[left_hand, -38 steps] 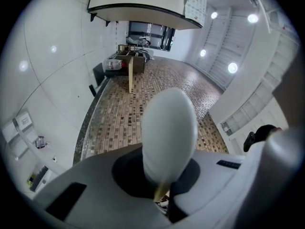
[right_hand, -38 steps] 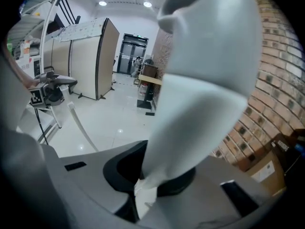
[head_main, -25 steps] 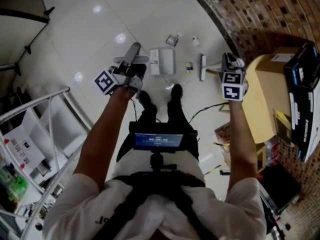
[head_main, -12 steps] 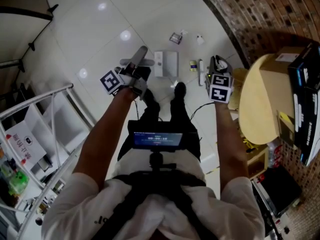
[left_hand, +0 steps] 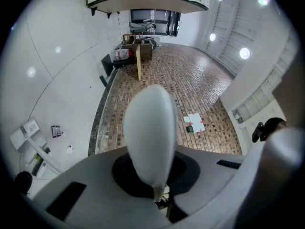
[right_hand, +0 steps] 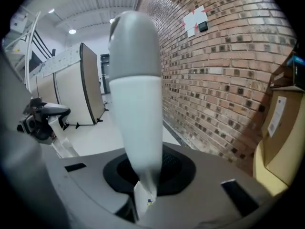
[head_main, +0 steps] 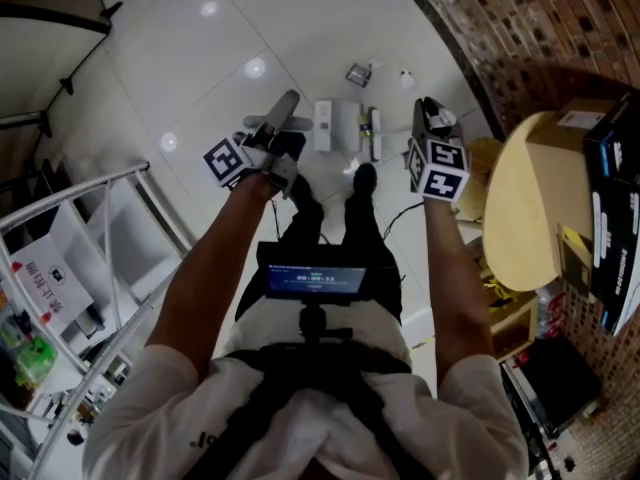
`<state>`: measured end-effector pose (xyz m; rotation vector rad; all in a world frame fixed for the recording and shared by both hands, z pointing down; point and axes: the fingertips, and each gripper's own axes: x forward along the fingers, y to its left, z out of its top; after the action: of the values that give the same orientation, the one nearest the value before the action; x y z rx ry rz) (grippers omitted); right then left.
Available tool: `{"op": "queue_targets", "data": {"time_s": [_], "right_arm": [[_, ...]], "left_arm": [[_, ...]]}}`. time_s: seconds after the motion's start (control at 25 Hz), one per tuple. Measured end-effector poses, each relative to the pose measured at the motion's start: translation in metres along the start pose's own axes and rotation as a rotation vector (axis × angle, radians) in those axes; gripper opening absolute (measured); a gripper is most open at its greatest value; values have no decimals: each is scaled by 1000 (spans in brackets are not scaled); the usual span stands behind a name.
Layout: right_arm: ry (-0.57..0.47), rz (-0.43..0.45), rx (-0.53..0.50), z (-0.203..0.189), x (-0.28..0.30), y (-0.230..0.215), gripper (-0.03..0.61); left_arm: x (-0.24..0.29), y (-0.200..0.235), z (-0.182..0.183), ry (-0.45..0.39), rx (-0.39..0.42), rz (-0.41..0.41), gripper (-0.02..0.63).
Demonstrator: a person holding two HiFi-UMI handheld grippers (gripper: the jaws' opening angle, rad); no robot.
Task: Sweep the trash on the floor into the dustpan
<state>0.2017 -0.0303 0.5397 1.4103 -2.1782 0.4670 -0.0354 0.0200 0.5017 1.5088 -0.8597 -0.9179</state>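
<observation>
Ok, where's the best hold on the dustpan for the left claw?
High on its handle, just under the rounded tip, closing across it from the person's side. The handle stands up slim from the dustpan on the floor, so the pan stays flat. The left claw is shut there.

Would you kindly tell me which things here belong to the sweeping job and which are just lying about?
For the job: dustpan, broom, wrapper, white scrap.
Just lying about: round table, cardboard box, black boxes, metal rack.
</observation>
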Motion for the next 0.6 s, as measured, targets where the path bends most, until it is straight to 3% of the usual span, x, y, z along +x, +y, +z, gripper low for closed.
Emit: {"op": "queue_targets", "data": {"time_s": [0.24,0.44,0.6], "right_arm": [[-20,64,58,11,4,27,29],[-33,112,36,25,-3,45,32],[-41,134,82,32,-5,49,32]], "left_arm": [[-11,1,18,-29,5,1,1],[-18,-6,40,-94,-17,-57,1],[-19,-10,52,-94,-11,-83,1]]}}
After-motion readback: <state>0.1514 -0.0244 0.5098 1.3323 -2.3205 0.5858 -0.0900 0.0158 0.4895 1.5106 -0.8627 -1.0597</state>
